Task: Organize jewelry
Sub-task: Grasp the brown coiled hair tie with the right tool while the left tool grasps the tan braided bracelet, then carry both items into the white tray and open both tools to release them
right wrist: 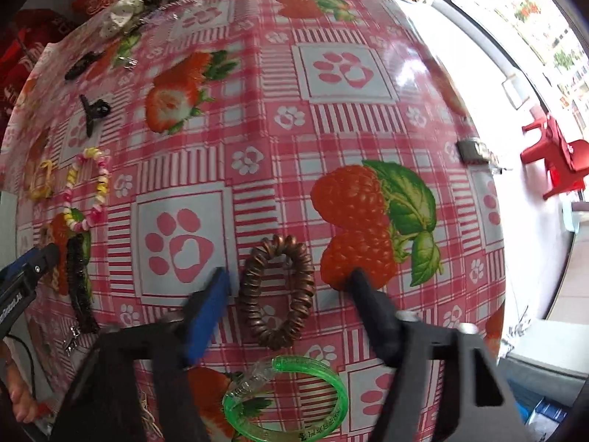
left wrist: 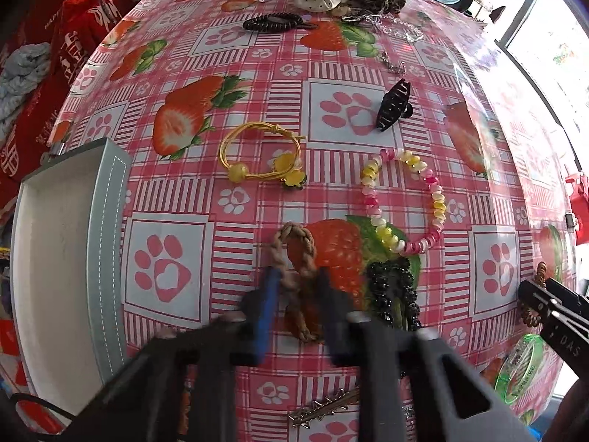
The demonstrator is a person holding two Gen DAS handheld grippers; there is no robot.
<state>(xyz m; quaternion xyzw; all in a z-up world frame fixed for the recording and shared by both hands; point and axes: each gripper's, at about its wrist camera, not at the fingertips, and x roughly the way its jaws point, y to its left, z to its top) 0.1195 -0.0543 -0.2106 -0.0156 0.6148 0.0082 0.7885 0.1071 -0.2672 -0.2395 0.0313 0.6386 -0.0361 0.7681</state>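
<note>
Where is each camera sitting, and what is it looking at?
Left wrist: on the left tool, looking down at a tan braided band it pinches; right tool at edge.
Right wrist: on the right tool, over a brown coiled hair tie; a foot shows.
Both see the pink-yellow beaded bracelet on the strawberry tablecloth.

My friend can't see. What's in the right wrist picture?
The right gripper stands open around a brown spiral hair tie lying on a pink strawberry tablecloth. A green bangle lies nearer the camera.
</note>
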